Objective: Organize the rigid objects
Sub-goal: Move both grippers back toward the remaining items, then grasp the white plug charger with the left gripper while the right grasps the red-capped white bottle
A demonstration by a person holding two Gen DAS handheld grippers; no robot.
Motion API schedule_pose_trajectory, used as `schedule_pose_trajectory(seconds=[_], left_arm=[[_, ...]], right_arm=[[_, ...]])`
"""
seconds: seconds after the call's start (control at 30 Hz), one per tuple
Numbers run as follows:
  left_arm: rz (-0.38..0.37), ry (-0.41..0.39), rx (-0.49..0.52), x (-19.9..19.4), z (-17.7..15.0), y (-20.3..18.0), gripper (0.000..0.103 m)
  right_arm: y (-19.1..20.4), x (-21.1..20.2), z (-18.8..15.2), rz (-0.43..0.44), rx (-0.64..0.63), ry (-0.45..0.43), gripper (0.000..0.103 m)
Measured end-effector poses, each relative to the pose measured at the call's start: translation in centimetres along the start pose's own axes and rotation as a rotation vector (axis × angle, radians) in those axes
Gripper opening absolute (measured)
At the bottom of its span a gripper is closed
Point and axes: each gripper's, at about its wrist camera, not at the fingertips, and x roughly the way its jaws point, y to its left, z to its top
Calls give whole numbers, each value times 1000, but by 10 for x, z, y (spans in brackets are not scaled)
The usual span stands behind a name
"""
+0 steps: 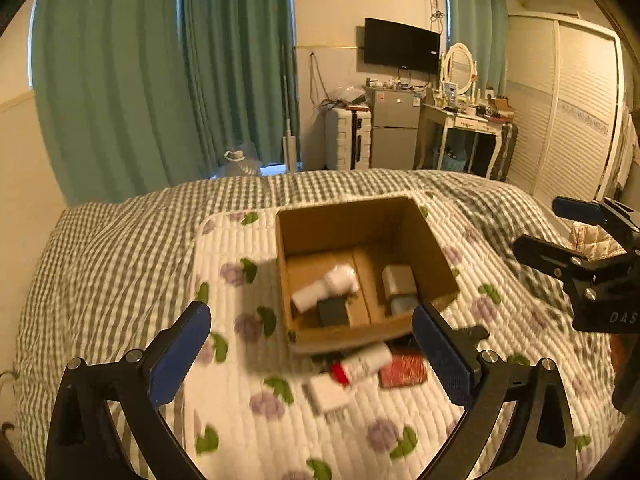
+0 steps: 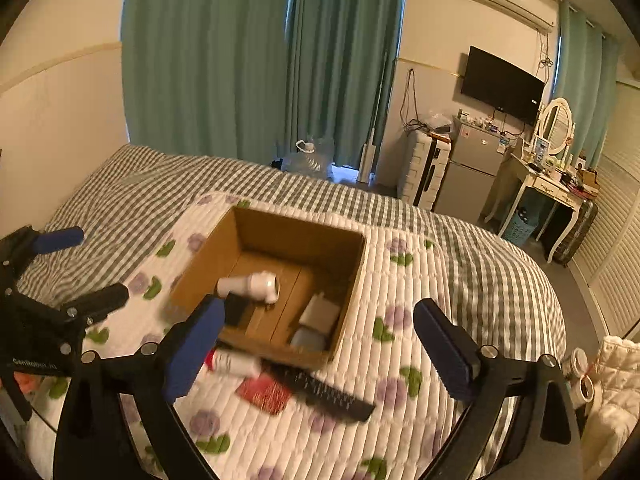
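One open cardboard box (image 1: 352,264) sits mid-frame on a flowered quilt (image 1: 240,400). It holds four things: a white pipe fitting (image 1: 326,286), a black block (image 1: 332,312), a pale box (image 1: 398,280) and a bluish item (image 1: 404,304). Just below the box lie four more: a white tube with a red cap (image 1: 364,362), a red pouch (image 1: 402,372), a white block (image 1: 328,394) and a black comb (image 2: 328,394). The left gripper (image 1: 312,354) and right gripper (image 2: 316,346) both hover with fingers spread wide, holding nothing.

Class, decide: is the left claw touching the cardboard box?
Apart. The right wrist view shows the left claw hanging open, with quilt visible between it and the box.
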Motion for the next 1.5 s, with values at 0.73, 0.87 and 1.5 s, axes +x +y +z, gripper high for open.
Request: schedule_pose_trajectory(seconds=[0.73, 0.87, 1.5], left_arm=[[123, 201, -65, 135, -120, -15, 103], [127, 245, -35, 160, -123, -22, 101], [83, 211, -99, 129, -127, -1, 41]], right_arm=[[18, 132, -126, -8, 81, 252, 100], [12, 141, -136, 10, 115, 277, 100], [33, 144, -136, 54, 86, 273, 100]])
